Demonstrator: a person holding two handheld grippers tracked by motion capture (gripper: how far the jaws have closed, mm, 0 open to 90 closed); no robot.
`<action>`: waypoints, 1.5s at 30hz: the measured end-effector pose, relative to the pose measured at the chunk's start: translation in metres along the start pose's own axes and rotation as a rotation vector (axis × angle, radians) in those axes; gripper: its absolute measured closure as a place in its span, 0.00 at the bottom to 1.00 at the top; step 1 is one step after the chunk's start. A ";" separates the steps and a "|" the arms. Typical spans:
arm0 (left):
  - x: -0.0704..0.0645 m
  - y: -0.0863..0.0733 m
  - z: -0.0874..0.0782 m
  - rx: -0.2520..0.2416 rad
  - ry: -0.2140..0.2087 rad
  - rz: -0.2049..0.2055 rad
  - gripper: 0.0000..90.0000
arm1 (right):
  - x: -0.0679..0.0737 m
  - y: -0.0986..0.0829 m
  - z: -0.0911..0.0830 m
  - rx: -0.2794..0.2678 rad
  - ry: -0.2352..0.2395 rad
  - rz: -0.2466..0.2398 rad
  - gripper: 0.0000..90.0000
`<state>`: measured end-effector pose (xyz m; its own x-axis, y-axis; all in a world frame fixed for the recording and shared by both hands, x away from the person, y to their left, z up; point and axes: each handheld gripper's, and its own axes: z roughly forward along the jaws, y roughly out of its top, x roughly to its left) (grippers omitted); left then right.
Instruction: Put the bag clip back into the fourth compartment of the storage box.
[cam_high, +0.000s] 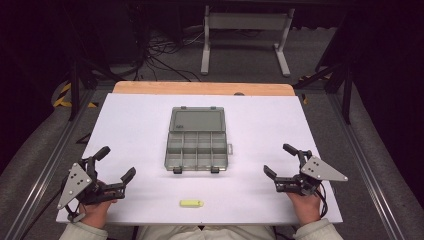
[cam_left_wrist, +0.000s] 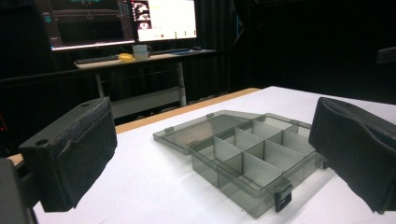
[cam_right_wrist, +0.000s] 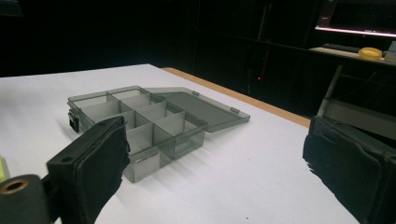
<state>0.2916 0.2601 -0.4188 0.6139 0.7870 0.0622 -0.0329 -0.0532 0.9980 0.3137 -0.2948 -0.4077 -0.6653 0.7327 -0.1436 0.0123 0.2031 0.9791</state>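
Two tongs, left (cam_high: 116, 165) and right (cam_high: 278, 160), gape empty. Yellow stick (cam_high: 191, 203) on counter (cam_high: 135, 130) looks light, probably rigid; pinch across its middle.

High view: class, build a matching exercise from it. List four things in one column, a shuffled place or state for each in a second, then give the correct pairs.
Column one:
1. organiser box
2. yellow item
3. left tool
4. right tool

Column two:
A. near table edge, in front of the box
B. open, at the table's left side
C. table centre, lid folded back flat
D. open, at the table's right side

Pairs: 1-C, 2-A, 3-B, 4-D
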 end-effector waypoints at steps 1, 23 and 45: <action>0.000 0.000 0.000 0.001 0.001 0.001 0.02 | 0.000 0.000 0.000 0.000 0.000 0.000 0.08; -0.001 0.000 0.000 0.012 -0.001 0.010 0.02 | 0.002 0.001 0.007 0.008 0.025 0.021 0.08; -0.003 0.000 0.001 0.023 0.001 0.012 0.02 | 0.021 0.050 0.059 -0.015 0.170 0.023 0.07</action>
<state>0.2906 0.2572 -0.4193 0.6126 0.7869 0.0743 -0.0220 -0.0770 0.9968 0.3447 -0.2310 -0.3707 -0.7818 0.6162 -0.0955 0.0190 0.1767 0.9841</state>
